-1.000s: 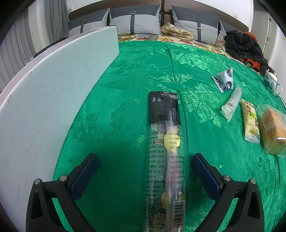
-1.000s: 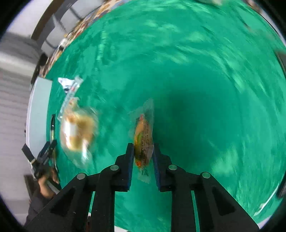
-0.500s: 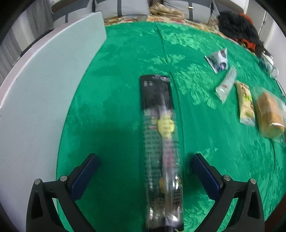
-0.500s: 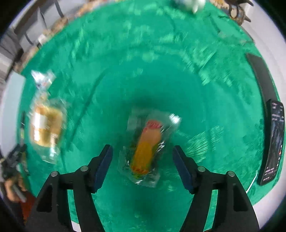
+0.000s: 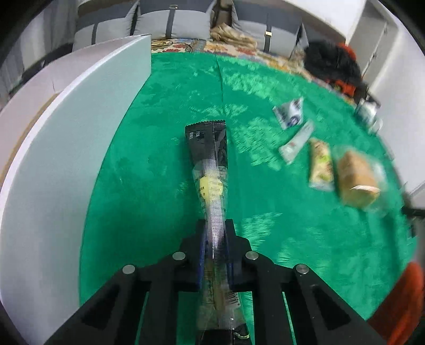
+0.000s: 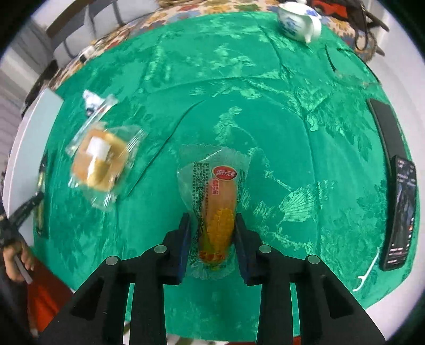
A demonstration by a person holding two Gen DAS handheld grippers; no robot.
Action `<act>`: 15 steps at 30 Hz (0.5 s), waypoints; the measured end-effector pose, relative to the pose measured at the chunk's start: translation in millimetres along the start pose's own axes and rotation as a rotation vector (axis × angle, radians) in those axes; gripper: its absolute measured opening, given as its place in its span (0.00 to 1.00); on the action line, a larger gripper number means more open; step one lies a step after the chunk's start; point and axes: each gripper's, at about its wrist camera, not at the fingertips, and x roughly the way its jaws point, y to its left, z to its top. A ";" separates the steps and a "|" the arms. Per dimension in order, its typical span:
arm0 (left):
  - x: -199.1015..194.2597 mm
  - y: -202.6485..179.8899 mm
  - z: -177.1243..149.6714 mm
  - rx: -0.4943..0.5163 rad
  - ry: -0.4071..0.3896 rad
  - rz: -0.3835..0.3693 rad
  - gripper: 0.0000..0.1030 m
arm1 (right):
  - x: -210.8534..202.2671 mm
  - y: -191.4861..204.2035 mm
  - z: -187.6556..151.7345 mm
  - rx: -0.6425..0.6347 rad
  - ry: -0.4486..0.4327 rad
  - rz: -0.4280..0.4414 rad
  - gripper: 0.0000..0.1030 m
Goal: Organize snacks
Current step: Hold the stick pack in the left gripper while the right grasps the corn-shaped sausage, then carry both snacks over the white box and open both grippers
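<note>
My left gripper [image 5: 215, 233] is shut on a long black and clear snack stick packet [image 5: 209, 164], which points away over the green cloth. My right gripper [image 6: 212, 225] has its jaws against both sides of a clear packet with a yellow corn sausage [image 6: 219, 209] lying on the green cloth. A wrapped bread roll [image 6: 99, 164] lies to the left of it; it also shows in the left wrist view [image 5: 357, 180]. A yellow bar [image 5: 320, 165], a white tube packet [image 5: 296, 142] and a small white sachet [image 5: 289, 114] lie in a row there.
A white board [image 5: 66, 138] stands along the left side of the green cloth [image 5: 164, 164]. A teapot [image 6: 298, 22] stands at the far edge. A phone [image 6: 399, 209] and a black bar [image 6: 386, 127] lie at the right. A white floss pick [image 6: 368, 270] lies near the front edge.
My left gripper has closed on the long snack stick packet. My right gripper opened and dropped the sausage packet half a second ago and has now closed in on it again.
</note>
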 end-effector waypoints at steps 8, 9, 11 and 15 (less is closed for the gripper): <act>-98.6 15.0 26.2 -0.111 -0.160 -0.151 0.11 | -30.5 122.1 29.6 -0.171 -0.088 0.169 0.31; -115.7 28.1 33.6 -0.122 -0.186 -0.143 0.11 | -34.9 141.6 33.5 -0.197 -0.099 0.192 0.31; -136.1 52.6 43.5 -0.144 -0.213 -0.110 0.11 | -45.2 200.2 45.5 -0.274 -0.127 0.262 0.31; -165.8 119.7 50.5 -0.183 -0.233 0.060 0.11 | -64.1 329.5 51.6 -0.440 -0.162 0.433 0.32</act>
